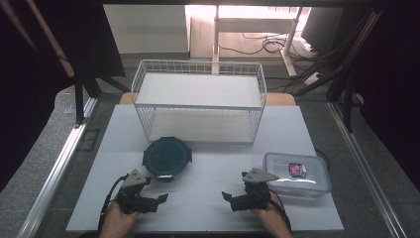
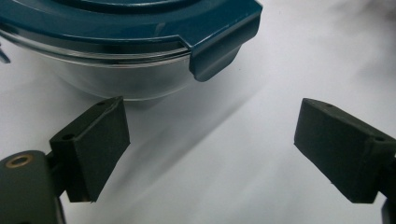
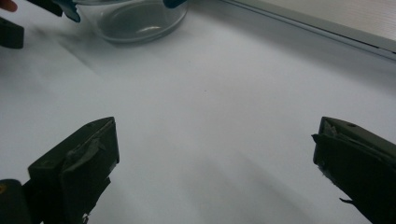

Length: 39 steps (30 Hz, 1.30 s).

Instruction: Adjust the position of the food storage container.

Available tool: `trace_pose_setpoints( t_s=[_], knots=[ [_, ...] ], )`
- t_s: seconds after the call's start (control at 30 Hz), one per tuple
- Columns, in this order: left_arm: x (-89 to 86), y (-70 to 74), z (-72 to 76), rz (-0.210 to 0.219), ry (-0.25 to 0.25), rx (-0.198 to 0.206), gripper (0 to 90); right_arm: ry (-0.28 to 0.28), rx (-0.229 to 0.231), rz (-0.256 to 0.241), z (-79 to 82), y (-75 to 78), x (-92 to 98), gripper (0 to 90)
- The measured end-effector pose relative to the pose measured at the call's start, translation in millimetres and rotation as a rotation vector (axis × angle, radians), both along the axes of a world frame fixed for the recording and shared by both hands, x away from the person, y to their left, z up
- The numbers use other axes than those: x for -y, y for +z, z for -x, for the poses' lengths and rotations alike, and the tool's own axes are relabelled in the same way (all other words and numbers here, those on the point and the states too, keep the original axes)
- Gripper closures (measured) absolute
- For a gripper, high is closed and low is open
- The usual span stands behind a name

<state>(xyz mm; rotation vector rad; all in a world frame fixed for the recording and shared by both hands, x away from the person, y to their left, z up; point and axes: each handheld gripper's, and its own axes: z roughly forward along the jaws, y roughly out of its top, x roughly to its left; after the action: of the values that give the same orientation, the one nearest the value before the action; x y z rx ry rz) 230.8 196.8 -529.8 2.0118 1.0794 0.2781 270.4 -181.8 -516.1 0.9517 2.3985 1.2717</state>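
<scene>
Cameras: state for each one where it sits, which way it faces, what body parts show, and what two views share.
High view: above the person's side, looking forward and down on the table and wire basket; both hands, left gripper and right gripper show.
Left gripper view: on the left gripper, facing the round container; jaws apart.
Right gripper view: on the right gripper, facing across the table; jaws apart.
Shared: both gripper views show the round container.

A round clear glass container [image 1: 167, 158] with a dark teal clip-on lid stands upright and closed on the white worktop [image 1: 208, 198], just before the left gripper's [image 1: 148, 199] spread fingers.
</scene>
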Motion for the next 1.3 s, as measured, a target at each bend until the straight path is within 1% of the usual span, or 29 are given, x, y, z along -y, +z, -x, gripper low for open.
trace_pose_setpoints(
  t_s=[0.07, 0.1, 0.2, 0.23, 0.3, 0.47, 0.53, 0.63, 0.67, 0.73, 0.77, 0.8, 0.87, 0.93, 0.97, 1.0, 1.03, 1.07, 1.1, 1.13, 1.17, 1.23, 1.27, 1.3],
  knots=[
    [0.0, 0.5, 0.0, -0.002, 0.0, 0.003, 10.8, 0.004, 0.001, 0.003, 0.1, -0.6, 0.0, 0.1],
    [-0.2, 1.2, 0.1, -0.002, 0.001, 0.007, 10.8, 0.006, 0.007, 0.017, 0.3, -1.0, -0.4, 0.1],
    [-1.0, 2.9, 0.9, 0.0, 0.004, 0.012, 10.6, 0.005, 0.012, 0.017, 0.4, -1.1, -0.7, 0.1],
    [-2.0, 3.2, 1.0, 0.025, 0.004, 0.01, 9.9, 0.007, 0.013, 0.019, 0.6, -1.2, -1.1, 0.0],
    [-2.9, 3.9, 0.6, 0.041, 0.002, 0.005, 9.2, 0.008, 0.017, 0.023, 0.7, -1.3, -1.7, 0.0],
    [-2.7, 4.0, 0.2, 0.054, -0.012, -0.002, 7.2, 0.019, 0.019, 0.044, 1.1, -2.9, -3.8, 0.0],
    [-2.1, 4.1, 0.3, 0.066, -0.008, 0.001, 6.1, 0.022, 0.022, 0.049, 1.5, -3.3, -4.7, 0.0],
    [-1.8, 5.4, 0.3, 0.065, 0.006, 0.013, 4.1, 0.019, 0.023, 0.06, 2.3, -3.3, -6.1, 0.0],
    [-1.9, 6.2, 0.4, 0.071, 0.004, 0.015, 4.0, 0.022, 0.025, 0.062, 2.4, -3.6, -6.6, 0.0],
    [-2.9, 8.1, 0.8, 0.112, -0.007, 0.02, 3.8, 0.02, 0.022, 0.066, 2.6, -4.0, -7.4, 0.0],
    [-3.0, 9.4, 0.7, 0.121, -0.013, 0.023, 4.0, 0.018, 0.019, 0.069, 2.6, -4.0, -7.7, 0.0],
    [-2.3, 10.9, 1.1, 0.12, -0.009, 0.029, 5.0, 0.017, 0.017, 0.068, 2.6, -4.3, -8.0, 0.0],
    [0.1, 13.2, 1.1, 0.097, 0.0, 0.027, 9.1, 0.014, 0.019, 0.07, 2.6, -4.6, -8.7, 0.0],
    [3.5, 16.2, 1.4, 0.059, 0.021, 0.022, 13.7, 0.011, 0.02, 0.076, 2.6, -4.5, -9.1, 0.0],
    [5.1, 18.1, 1.7, 0.037, 0.025, 0.018, 15.6, 0.009, 0.023, 0.079, 2.8, -4.5, -9.7, 0.0],
    [6.1, 19.7, 2.0, 0.026, 0.021, 0.014, 19.5, 0.01, 0.027, 0.087, 3.1, -4.1, -9.9, 0.0],
    [6.9, 21.1, 2.4, 0.026, 0.013, 0.007, 24.3, 0.01, 0.03, 0.091, 3.4, -3.8, -10.3, 0.0],
    [7.4, 22.8, 3.3, 0.036, -0.002, 0.006, 29.4, 0.011, 0.034, 0.093, 3.6, -3.7, -10.7, 0.0],
    [8.9, 25.5, 4.6, 0.034, 0.002, 0.011, 34.7, 0.011, 0.035, 0.098, 3.7, -3.4, -11.0, 0.0],
    [10.3, 28.5, 5.6, 0.014, 0.008, 0.022, 34.9, 0.011, 0.038, 0.099, 3.8, -3.4, -11.3, 0.0],
    [11.0, 32.3, 7.4, 0.012, 0.008, 0.045, 38.1, 0.011, 0.039, 0.1, 3.9, -3.3, -11.3, 0.0],
    [11.0, 40.2, 7.5, 0.068, -0.016, 0.048, 45.4, 0.011, 0.038, 0.1, 3.9, -3.1, -11.2, 0.0],
    [12.0, 43.6, 7.1, 0.08, -0.017, 0.052, 48.1, 0.011, 0.038, 0.101, 3.8, -3.1, -11.2, 0.0],
    [13.6, 46.2, 6.3, 0.081, -0.019, 0.057, 52.1, 0.011, 0.037, 0.103, 3.6, -3.3, -11.2, 0.0]
  ],
)
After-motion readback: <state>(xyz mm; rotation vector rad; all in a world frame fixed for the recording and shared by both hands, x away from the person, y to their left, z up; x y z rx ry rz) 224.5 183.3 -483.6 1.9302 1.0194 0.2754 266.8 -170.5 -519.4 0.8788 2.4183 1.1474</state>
